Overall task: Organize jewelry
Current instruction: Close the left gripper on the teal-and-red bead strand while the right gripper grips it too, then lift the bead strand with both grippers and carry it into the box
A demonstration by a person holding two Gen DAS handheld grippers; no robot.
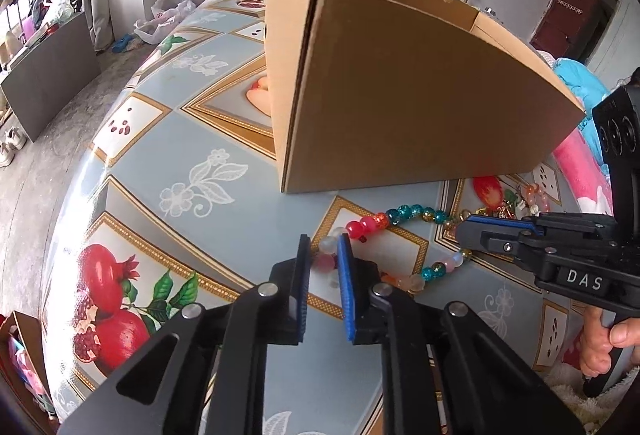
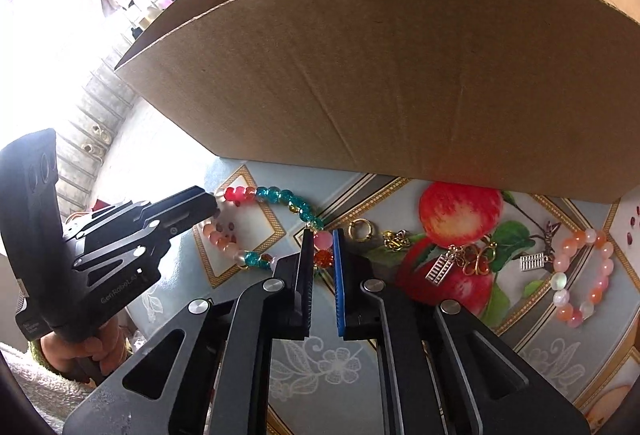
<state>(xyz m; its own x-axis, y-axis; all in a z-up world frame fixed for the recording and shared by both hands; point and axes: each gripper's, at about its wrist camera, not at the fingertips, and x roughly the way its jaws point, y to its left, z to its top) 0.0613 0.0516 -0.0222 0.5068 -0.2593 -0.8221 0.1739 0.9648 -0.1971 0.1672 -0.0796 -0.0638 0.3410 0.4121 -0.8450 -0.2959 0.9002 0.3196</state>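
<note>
Bead necklace (image 2: 276, 199) btwn both claws (box behind)

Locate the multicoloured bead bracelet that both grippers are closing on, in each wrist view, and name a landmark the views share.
Left wrist: the bead bracelet lies at lower centre-right, its left end between the left gripper pads.
Right wrist: the loop sits centre-left, its right end between the right gripper pads.
Shared landmark: the cardboard box, standing just behind the bracelet in both views.
</note>
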